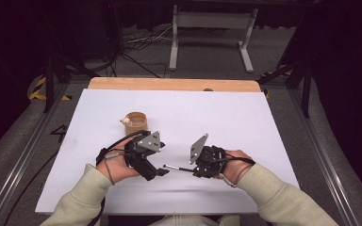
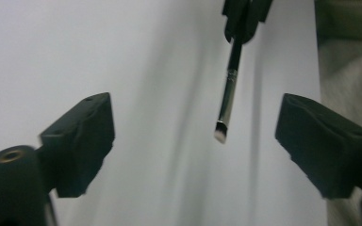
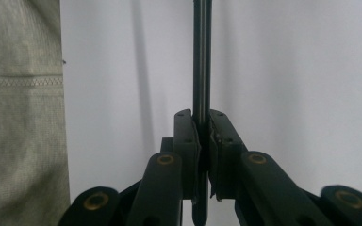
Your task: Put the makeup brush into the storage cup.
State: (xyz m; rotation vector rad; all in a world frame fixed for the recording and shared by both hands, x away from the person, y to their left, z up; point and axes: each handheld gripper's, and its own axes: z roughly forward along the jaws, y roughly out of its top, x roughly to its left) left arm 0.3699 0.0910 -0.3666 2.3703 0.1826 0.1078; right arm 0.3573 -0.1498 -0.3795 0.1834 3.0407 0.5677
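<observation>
**Brush clamped in the right gripper, left jaws spread before it**

The thin black brush point(image 1: 176, 167) is pinched at its handle between the closed jaws of the right gripper point(image 1: 194, 170) and sticks out level over the table toward the left gripper point(image 1: 162, 172). The left gripper's jaws stand wide apart and hold nothing; the brush tip hangs just in front of the gap between them.

Beyond the left gripper, well apart from the brush, a small round wooden cup point(image 1: 135, 122) stands on the white tabletop point(image 1: 245, 122). A bare wooden strip point(image 1: 169, 84) runs along the table's far edge. Past it lie a grey floor, loose cables and a white metal frame point(image 1: 212, 28).

The left gripper view shows the silver ferrule and pale slanted bristle tip point(image 2: 221, 132). The right gripper view shows the dark shaft point(image 3: 201, 56) rising from between the pressed pads, beside a pale sleeve point(image 3: 21, 117).
</observation>
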